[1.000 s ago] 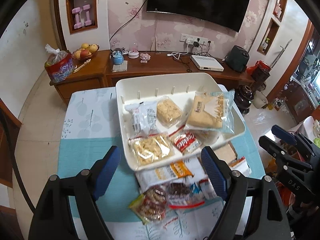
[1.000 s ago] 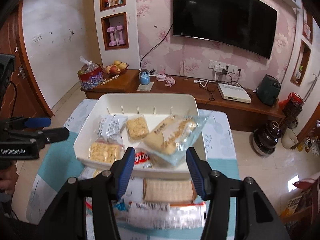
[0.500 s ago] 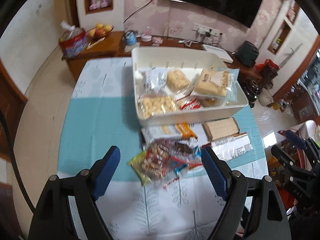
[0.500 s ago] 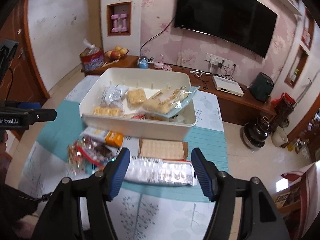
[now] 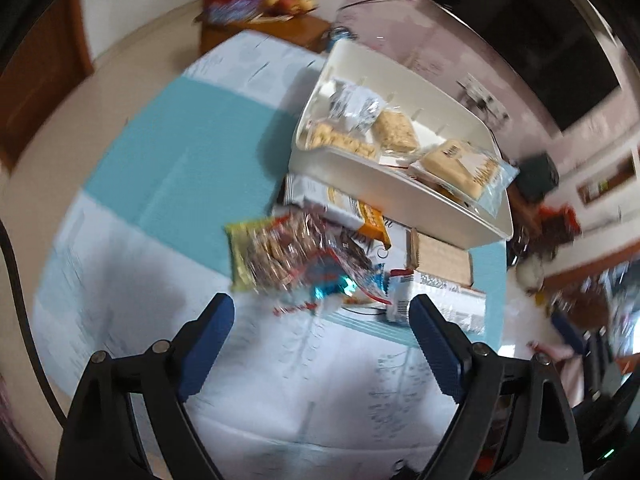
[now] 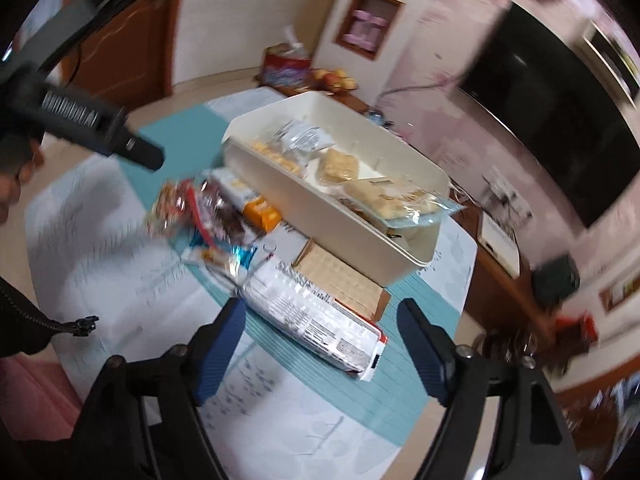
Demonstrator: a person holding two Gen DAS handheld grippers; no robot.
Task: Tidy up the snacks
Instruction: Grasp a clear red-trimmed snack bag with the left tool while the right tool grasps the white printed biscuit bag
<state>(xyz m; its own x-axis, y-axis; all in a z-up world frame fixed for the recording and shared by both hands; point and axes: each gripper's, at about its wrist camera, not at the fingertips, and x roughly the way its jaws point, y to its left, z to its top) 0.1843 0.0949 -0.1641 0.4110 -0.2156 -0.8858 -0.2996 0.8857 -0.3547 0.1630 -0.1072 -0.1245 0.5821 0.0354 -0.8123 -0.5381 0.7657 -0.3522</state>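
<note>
1. Snacks are in two places: some already lie in the white bin (image 5: 404, 184) at the back of the table (image 6: 120, 280), and the rest sit loose on the cloth just in front of it.
2. I judge the step in hand to be the approach to the next pickups; nothing is gripped yet.
3. My left gripper (image 5: 320, 332) hangs over the crinkly mixed packets (image 5: 280, 256), its jaws spreading wider with nothing between the pads.
4. My right gripper (image 6: 320, 340) hangs over the long silver packet (image 6: 316, 316), its jaws also parting, empty.
5. Next move, as I read it: lower each gripper until the pads straddle one packet only, then close. The left pile overlaps, so I must single out the top one.
6. Count, left to right: loose, a blurred heap I cannot count, one white-and-orange bar (image 6: 252, 200), one flat cracker pack (image 6: 340, 280), one silver packet; in the bin, at least four packs; one bin.
</note>
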